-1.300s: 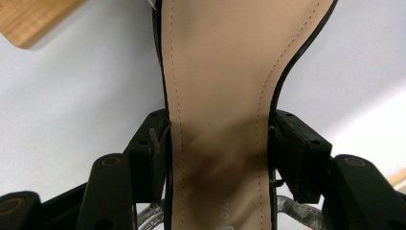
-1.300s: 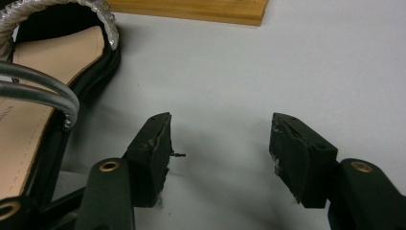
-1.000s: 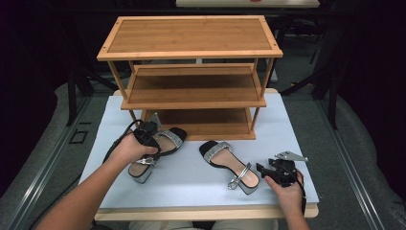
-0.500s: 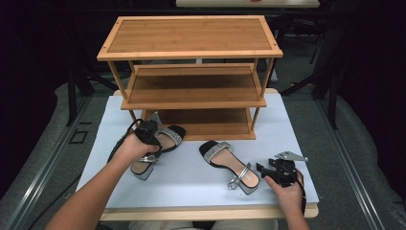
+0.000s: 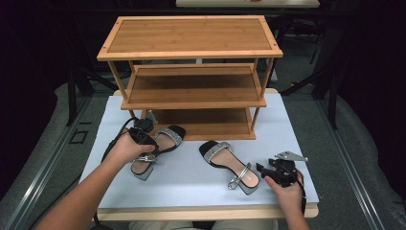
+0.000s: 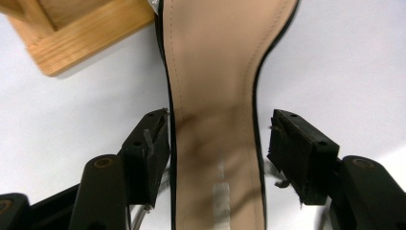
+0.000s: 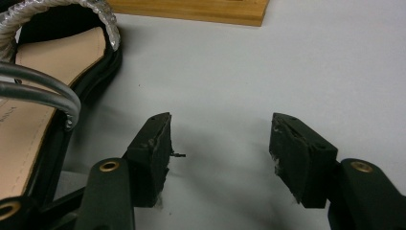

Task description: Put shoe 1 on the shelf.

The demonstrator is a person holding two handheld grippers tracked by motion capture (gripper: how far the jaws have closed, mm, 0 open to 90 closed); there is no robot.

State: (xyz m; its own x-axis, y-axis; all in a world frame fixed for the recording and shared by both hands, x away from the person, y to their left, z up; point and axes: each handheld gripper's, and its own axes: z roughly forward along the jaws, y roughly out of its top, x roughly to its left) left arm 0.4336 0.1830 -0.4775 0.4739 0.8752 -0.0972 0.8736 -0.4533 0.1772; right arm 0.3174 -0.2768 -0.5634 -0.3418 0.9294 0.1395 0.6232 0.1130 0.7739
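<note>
At the table's near edge, the right gripper (image 5: pixel 268 168) is resting open beside one sandal (image 5: pixel 229 163). Farther left, the left gripper (image 6: pixel 218 143) is straddling the other sandal's (image 6: pixel 218 86) stiff, light waist, jaws open; pinching there looks secure. The rack (image 5: pixel 191 72) is standing behind.

High view looked forward and down from above the worktop (image 5: pixel 191 187), well back. Left claw view sat close over one sandal (image 6: pixel 215 96), facing the rack (image 6: pixel 81 33). Right claw view sat low, close beside the other sandal (image 7: pixel 43 96); both shared the rack's base
</note>
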